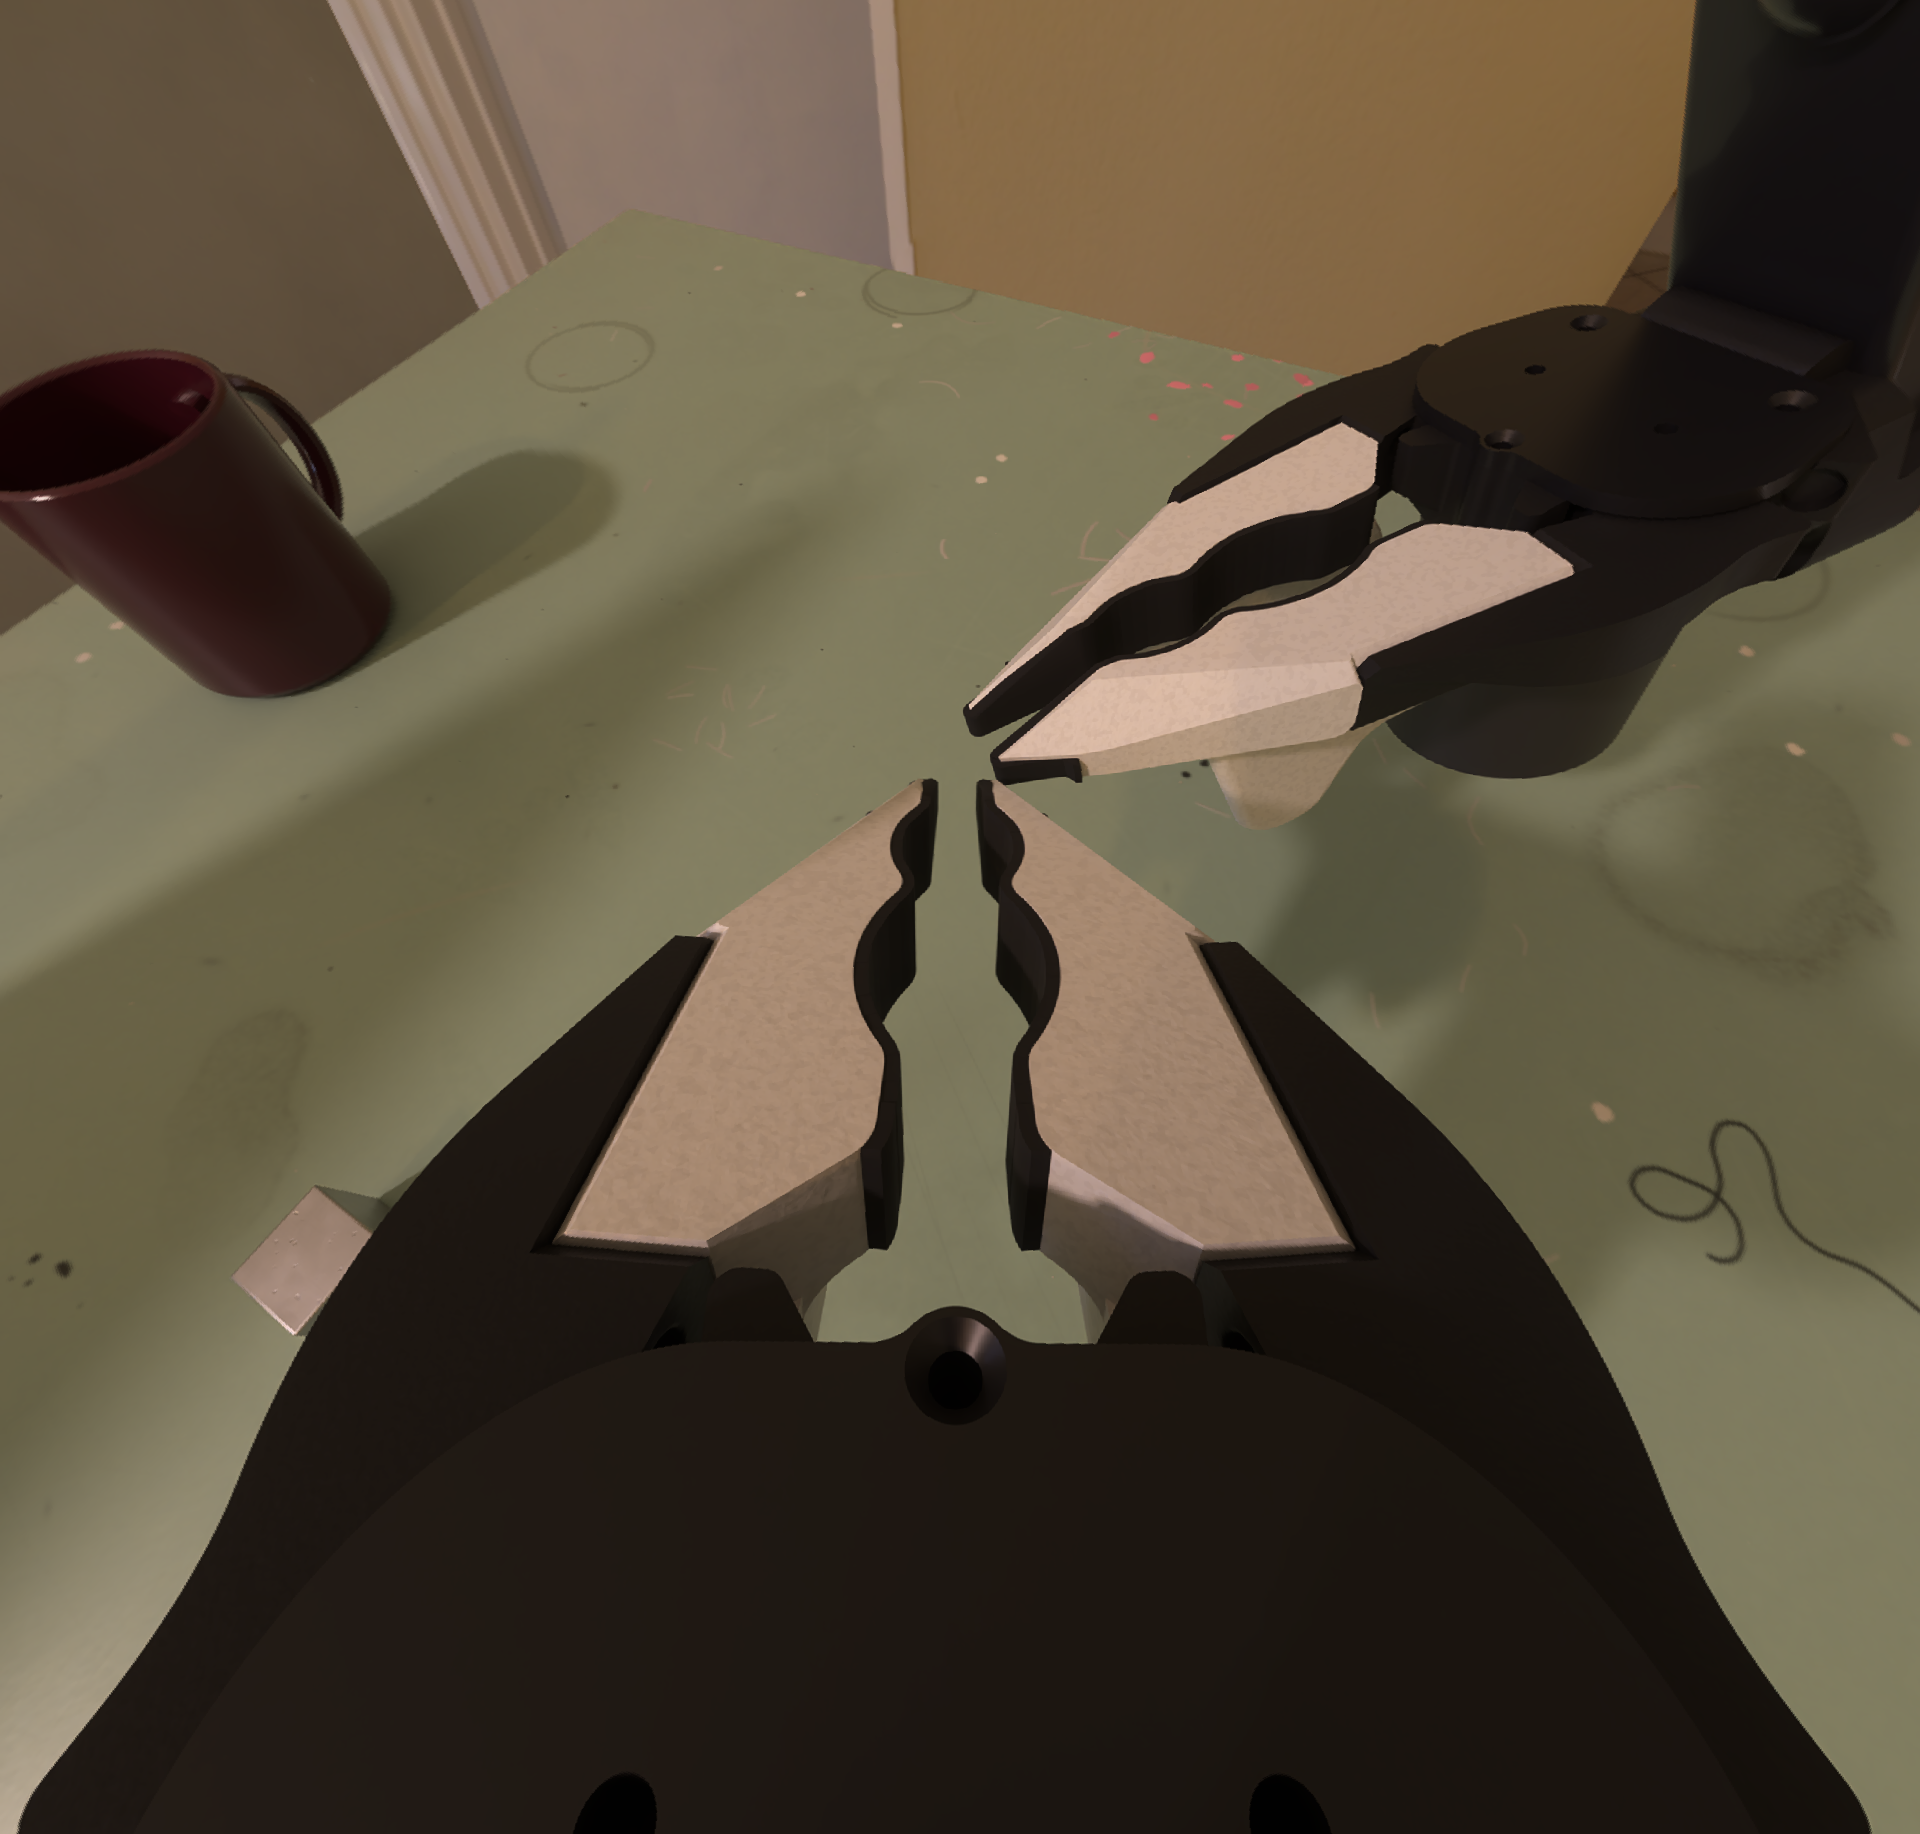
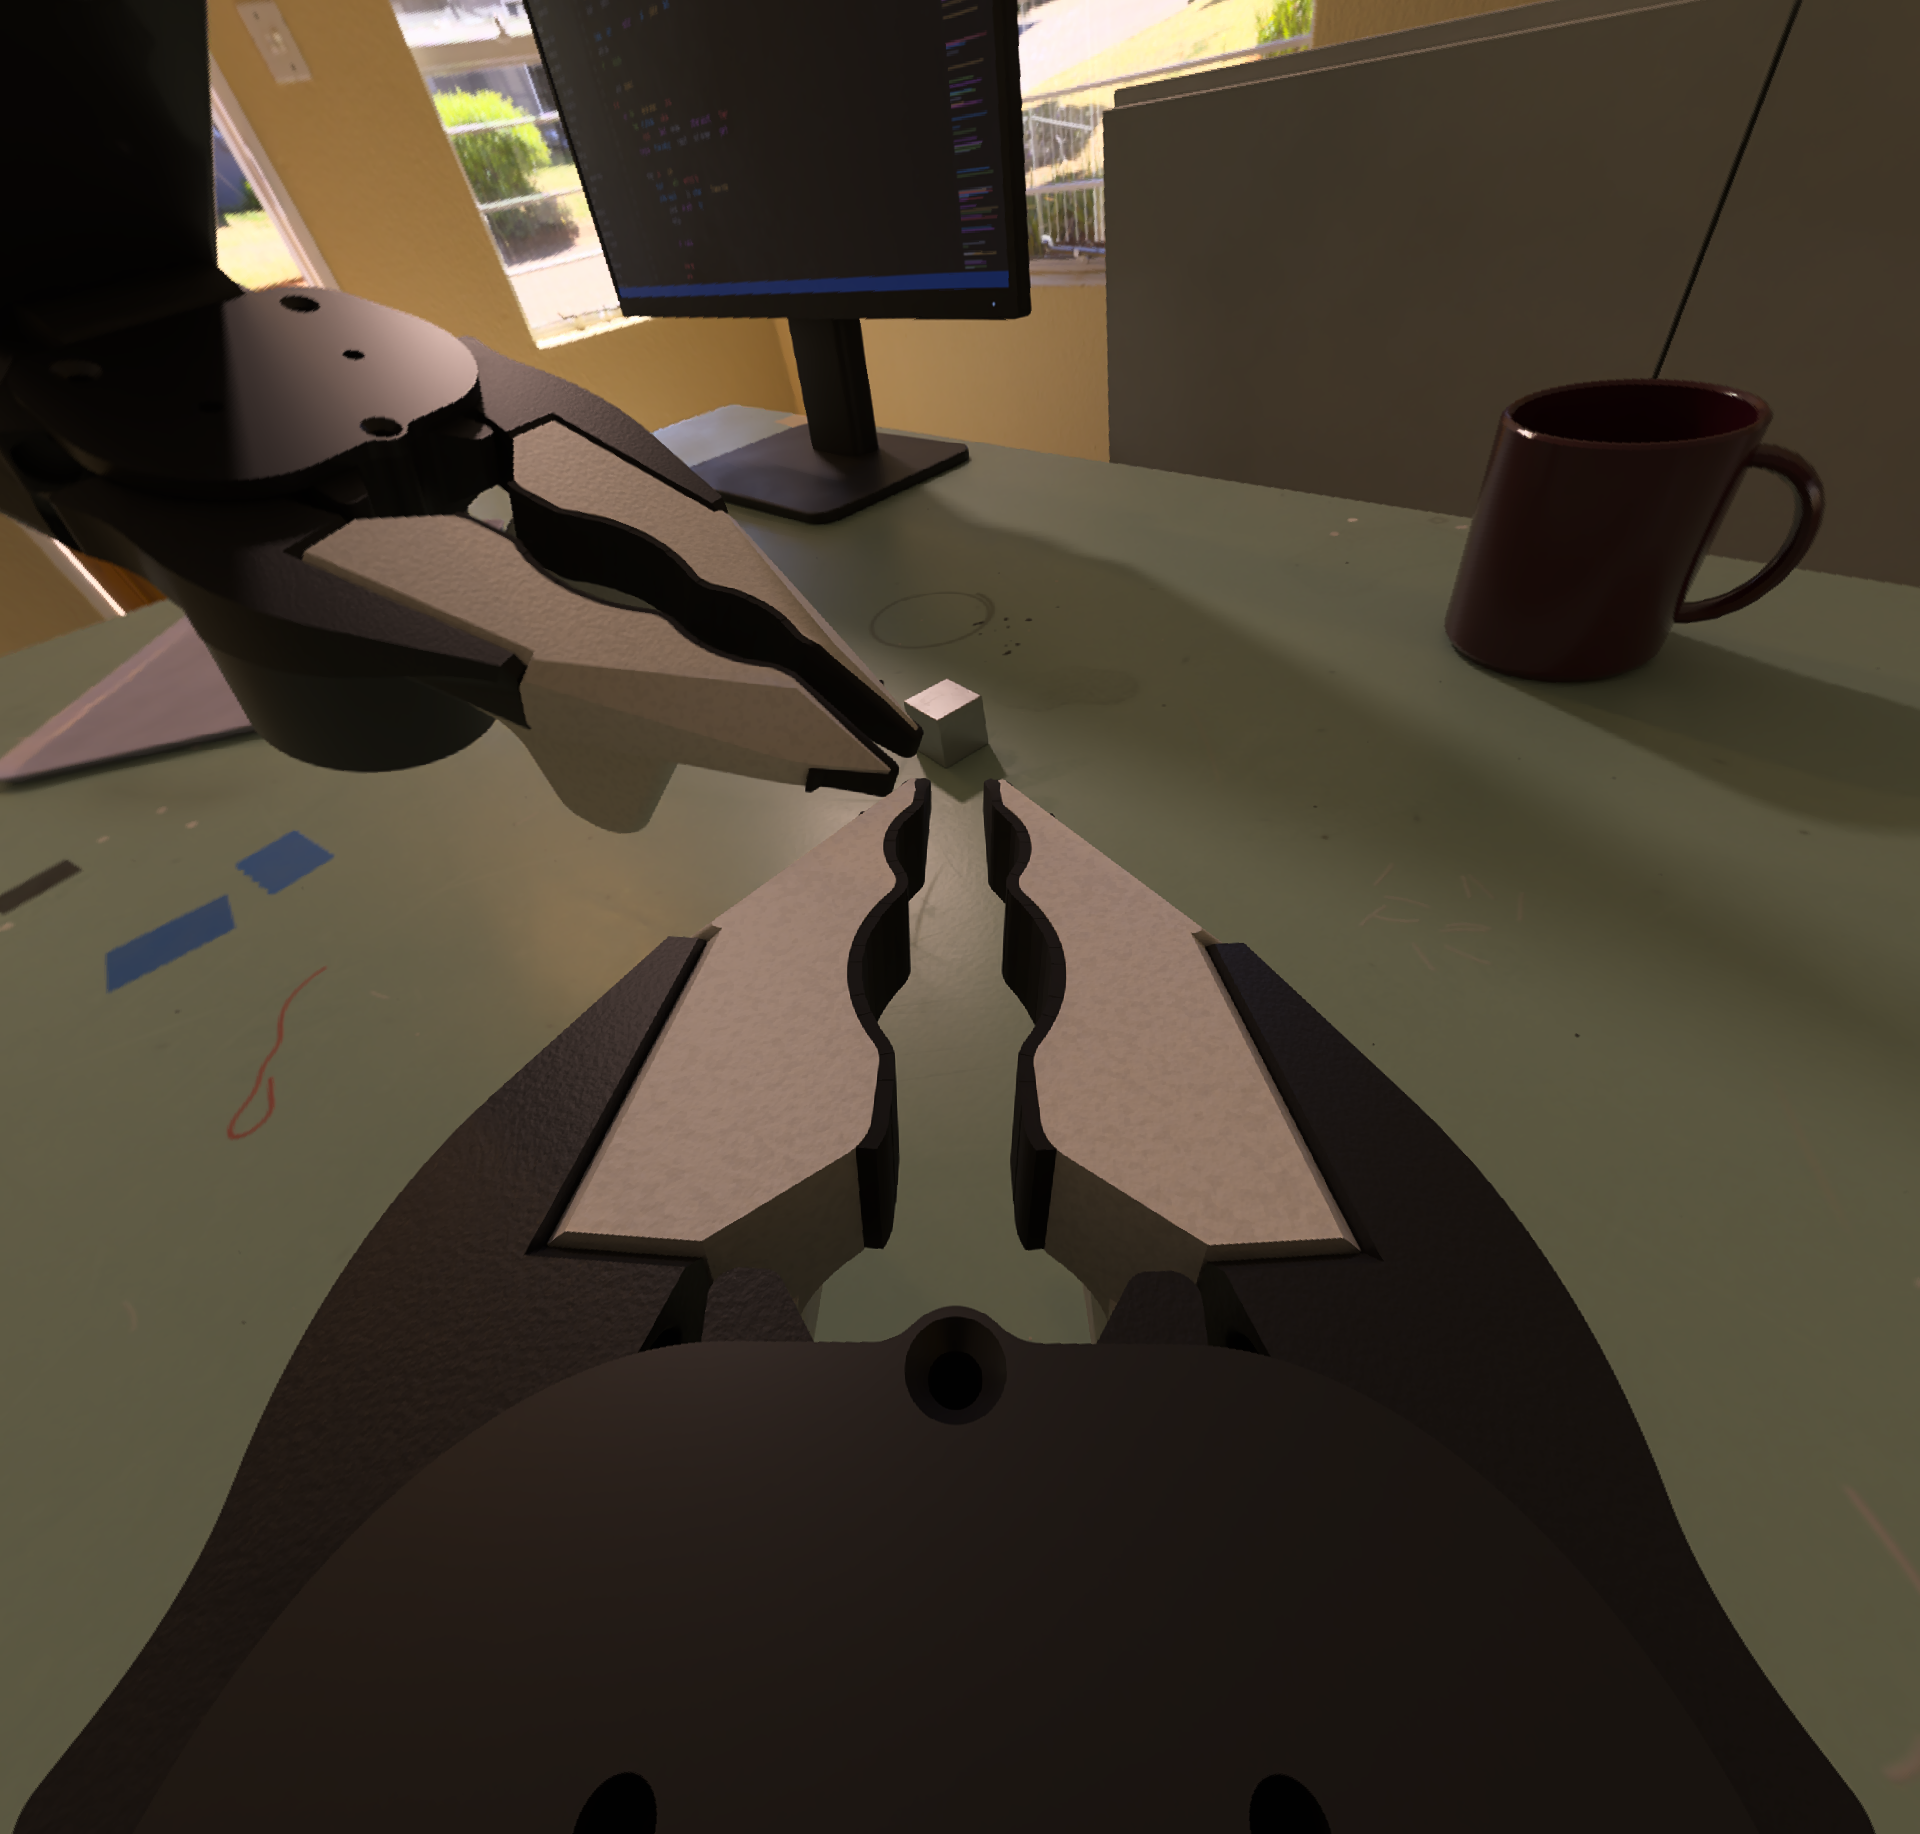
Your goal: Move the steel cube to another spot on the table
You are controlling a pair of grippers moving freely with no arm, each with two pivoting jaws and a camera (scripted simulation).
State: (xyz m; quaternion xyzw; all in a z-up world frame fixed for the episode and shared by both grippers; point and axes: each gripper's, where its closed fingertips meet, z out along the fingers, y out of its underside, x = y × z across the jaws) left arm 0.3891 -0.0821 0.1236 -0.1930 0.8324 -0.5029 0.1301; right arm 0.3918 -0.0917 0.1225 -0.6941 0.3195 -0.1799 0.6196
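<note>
Two grippers over a pale green desk [image 2: 1351, 953], their tips nearly meeting above its middle. The left gripper [image 1: 956, 792] grasps nothing; its jaws stand a narrow slit apart, nearly closed. The right gripper [image 2: 956, 792] is likewise empty, with a slightly wider slit between its jaws.

The steel cube [image 2: 945, 722] rests flat on the desk, held by neither gripper. In the right wrist view it sits just beyond the right gripper's tips and just beside the tips of the left gripper; whether it touches them cannot be told. In the left wrist view it lies low at the left, partly hidden by that gripper's body.

Handling, as a judgement: the cube is small, rigid and probably dense for its size, with smooth metallic faces that may slip between pads. It is not fragile. The best hold is across two opposite vertical faces, pads flat and centred, jaws opened wider than the cube first. A grip on edges or corners would likely twist it out.

Open room: a dark red mug [image 2: 1621, 527] stands well apart from the cube, toward the partition panels [image 2: 1455, 278] along one edge. A monitor [image 2: 790, 101] on its stand occupies a far edge, with a window behind. Blue tape marks [image 2: 171, 937] and a red thread [image 2: 275, 1046] lie flat on the desk. The bare stretch between cube and mug offers ample room to set down. The closest obstacle is the other gripper, so the near-touching tips are the main collision risk.
</note>
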